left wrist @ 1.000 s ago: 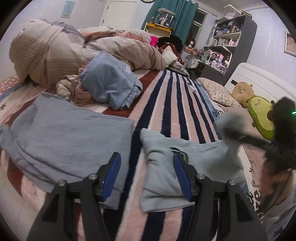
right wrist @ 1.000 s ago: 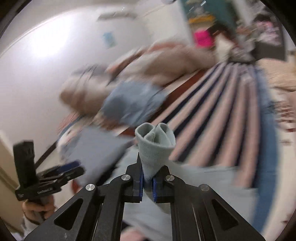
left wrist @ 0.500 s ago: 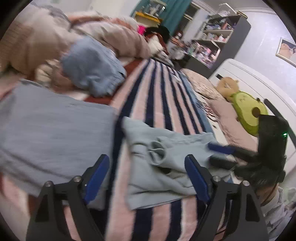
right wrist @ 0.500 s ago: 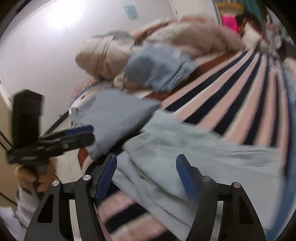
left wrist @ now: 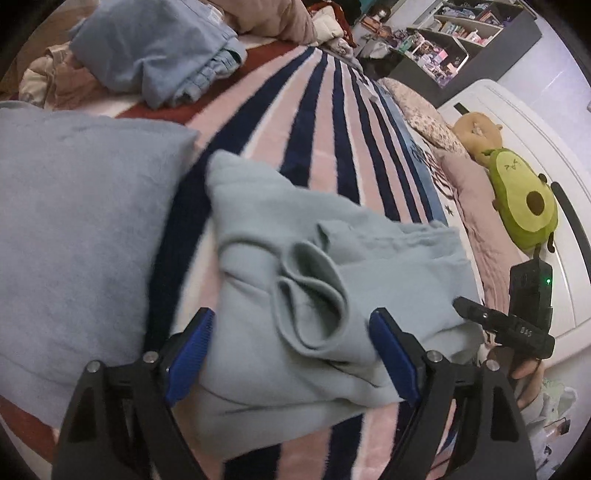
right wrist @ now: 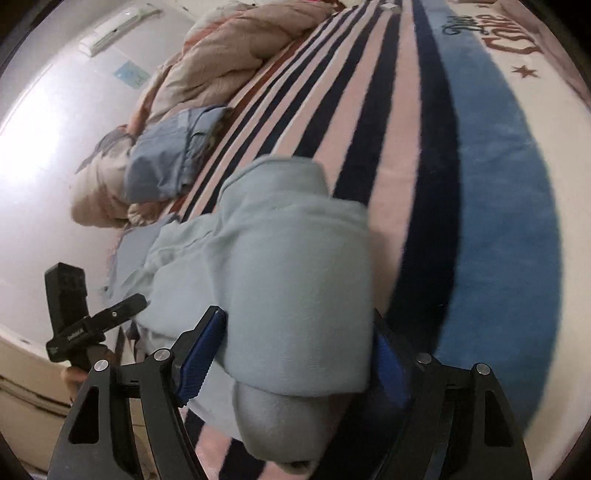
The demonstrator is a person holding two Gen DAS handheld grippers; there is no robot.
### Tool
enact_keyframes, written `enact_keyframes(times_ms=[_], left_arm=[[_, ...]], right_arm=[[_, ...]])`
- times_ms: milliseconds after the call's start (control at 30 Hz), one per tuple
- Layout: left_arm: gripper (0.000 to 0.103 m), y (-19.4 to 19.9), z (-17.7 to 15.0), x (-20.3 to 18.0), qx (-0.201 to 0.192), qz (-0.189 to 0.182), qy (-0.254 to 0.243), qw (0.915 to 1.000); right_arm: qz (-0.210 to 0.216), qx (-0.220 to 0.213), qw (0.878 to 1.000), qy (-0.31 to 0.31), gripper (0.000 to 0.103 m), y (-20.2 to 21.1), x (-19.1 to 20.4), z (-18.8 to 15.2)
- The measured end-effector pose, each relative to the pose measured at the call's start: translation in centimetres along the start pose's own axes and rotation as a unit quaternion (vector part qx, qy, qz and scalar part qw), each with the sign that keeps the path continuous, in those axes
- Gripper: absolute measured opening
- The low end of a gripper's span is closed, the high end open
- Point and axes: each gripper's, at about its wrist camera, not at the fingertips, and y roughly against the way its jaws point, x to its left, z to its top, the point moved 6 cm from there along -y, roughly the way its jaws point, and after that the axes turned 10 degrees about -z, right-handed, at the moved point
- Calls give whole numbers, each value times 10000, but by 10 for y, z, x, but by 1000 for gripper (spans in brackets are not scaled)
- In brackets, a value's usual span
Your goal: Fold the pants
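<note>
While both tongs hang open, the pants lie between them on the striped bed.
Left tongs straddle the loose cuff; right tongs bracket the folded end, the bundle's length running between them.

Bedroom. Bed covered by striped blanket, pink and navy bands, wide blue band at one edge. Heaped beige duvet at far end near white wall; wall-mounted air conditioner high up, small blue poster beneath. White headboard on one side, avocado plush and tan plush against it. Dark cluttered bookshelf beyond. Bright glare on wall.
</note>
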Motion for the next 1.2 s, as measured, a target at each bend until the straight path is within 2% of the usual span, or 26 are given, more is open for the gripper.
enact_keyframes(times_ms=[67,133,167,233,267,333,500,633,733,900,1033,1200], left_arm=[[82,-7,-3,-1,59,106,-58,9999],[81,-12,-2,0,46,35,104,9999],[77,-12,-2,0,28,-36,176,9998],[45,-12,-3,-1,77,-202,266,9994],[41,-13,-4,-3,113,-272,253,9992],[29,-9,-2,-10,45,-153,38,9999],[26,38,26,-31,-474,-240,-383,9979],[26,103,66,-32,-913,-59,-711,9933],[26,165,98,-9,-1326,228,-756,9880],[26,229,134,63,-1501,881,-513,9834],[25,243,140,133,-1421,1290,-197,9812],[25,226,121,205,-1055,1520,252,9824]], right_arm=[[-88,-72,9999,51,64,1,2,-1],[-21,-36,10000,21,46,0,5,-3],[-38,-46,10000,14,44,-3,4,-2],[14,-117,9999,38,32,-3,8,-2],[34,-143,9999,29,31,-3,10,-2],[9,-237,9996,120,26,5,16,-2],[114,-529,9979,364,23,33,46,8],[410,-788,9936,702,23,54,105,28],[704,-856,9899,883,23,52,159,42],[1250,-702,9843,1032,23,11,259,60],[1312,-527,9832,1157,23,-44,318,59],[1285,-36,9865,1019,23,-112,340,34]])
